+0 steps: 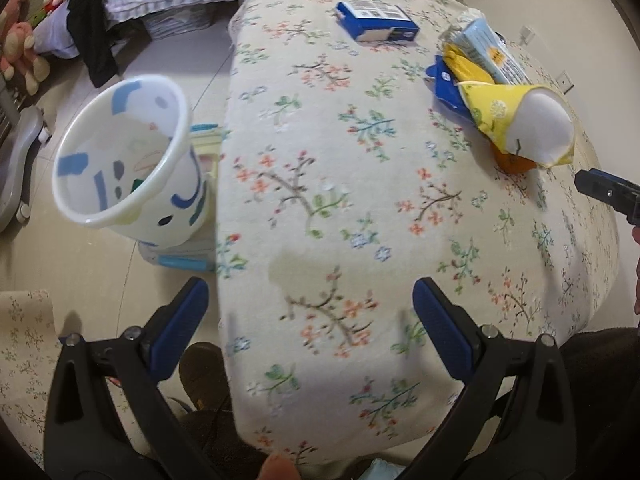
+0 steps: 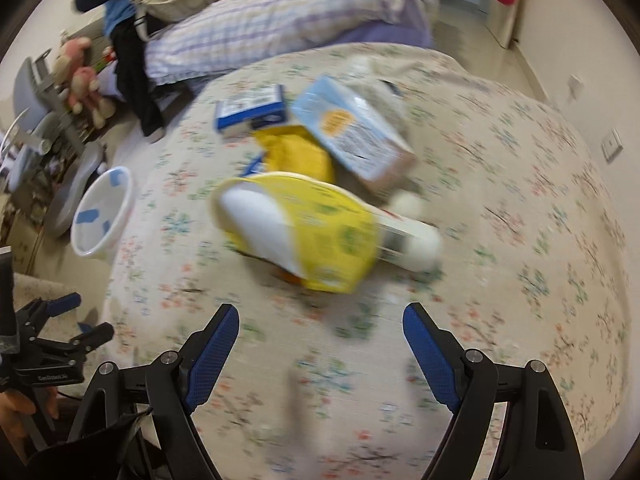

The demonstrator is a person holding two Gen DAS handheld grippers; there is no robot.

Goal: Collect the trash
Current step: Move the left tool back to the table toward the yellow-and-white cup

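Observation:
A pile of trash lies on the floral-clothed table (image 1: 320, 184): a tipped yellow paper cup (image 1: 524, 124), a light blue carton (image 1: 492, 52), a blue wrapper (image 1: 446, 86) and a blue box (image 1: 378, 20) farther back. A white bin with blue marks (image 1: 124, 160) stands off the table's left edge. My left gripper (image 1: 310, 320) hangs open and empty over the near table edge. In the blurred right wrist view my right gripper (image 2: 320, 340) is open and empty just short of the yellow cup (image 2: 300, 232), the carton (image 2: 352, 136) and a white bottle (image 2: 412, 240).
A bed with striped bedding (image 2: 280, 20) and dark clothes stands behind the table. Soft toys (image 2: 84, 80) and a grey chair base (image 1: 20, 160) sit on the floor at the left. A person's foot (image 1: 202, 372) shows under my left gripper.

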